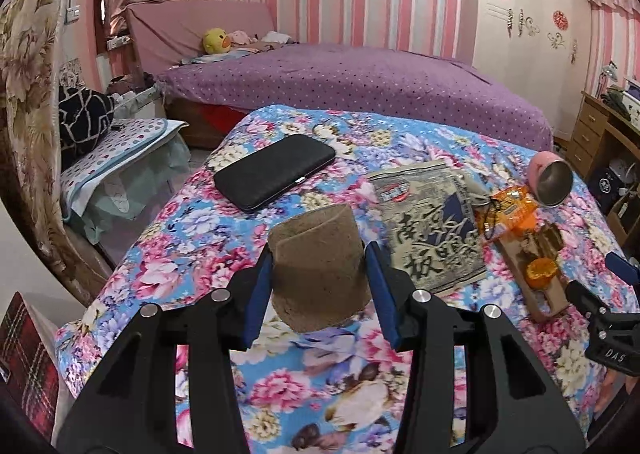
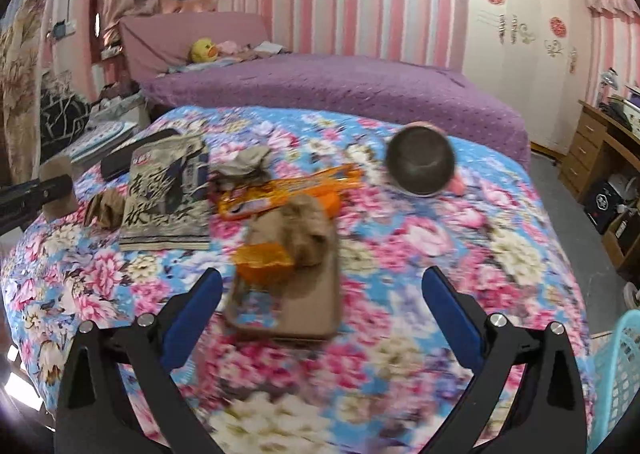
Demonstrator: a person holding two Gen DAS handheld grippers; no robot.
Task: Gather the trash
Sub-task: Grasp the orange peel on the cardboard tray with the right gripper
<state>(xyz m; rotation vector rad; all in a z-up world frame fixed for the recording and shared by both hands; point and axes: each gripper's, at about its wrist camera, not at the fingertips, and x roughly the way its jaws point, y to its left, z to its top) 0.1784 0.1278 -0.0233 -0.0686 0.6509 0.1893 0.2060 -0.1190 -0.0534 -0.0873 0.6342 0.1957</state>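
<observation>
With one piece of trash in hand, the job looks barely begun. A brown cardboard tube (image 1: 318, 268), apparently a spent paper roll core, sits clamped between the blue pads of the left gripper (image 1: 320, 286) and appears lifted clear of the floral cloth (image 1: 192, 238), its lower end hanging over the print; the right wrist view also catches it at the far left, in that gripper's jaws. Still lying on the cloth, as far as I can judge: a printed snack packet (image 1: 430, 232) with large dark characters, an orange wrapper (image 2: 280, 191) just beside it, a crumpled grey-brown wad (image 2: 244, 165) touching the packet's top edge, and a small brown scrap (image 2: 105, 209) at the packet's left edge. Nearest the right gripper lies a flat brown tray-like piece of cardboard (image 2: 304, 310) carrying an orange foil bit (image 2: 262, 260) and a crumpled brown lump (image 2: 308, 238). The right gripper (image 2: 322, 306) stands wide apart and empty, jaws to either side of the tray's near end but not touching it; this view is blurred, so finer detail is uncertain. A black phone (image 1: 274, 171) and a tipped pink steel-lined bowl (image 1: 550, 181) also rest on the cloth, and I judge neither to be trash. A light blue mesh basket (image 2: 616, 370) shows at the right edge, probably the bin; its contents are not visible. Estimate: one item secured, none confirmed binned, roughly seven pieces left.
</observation>
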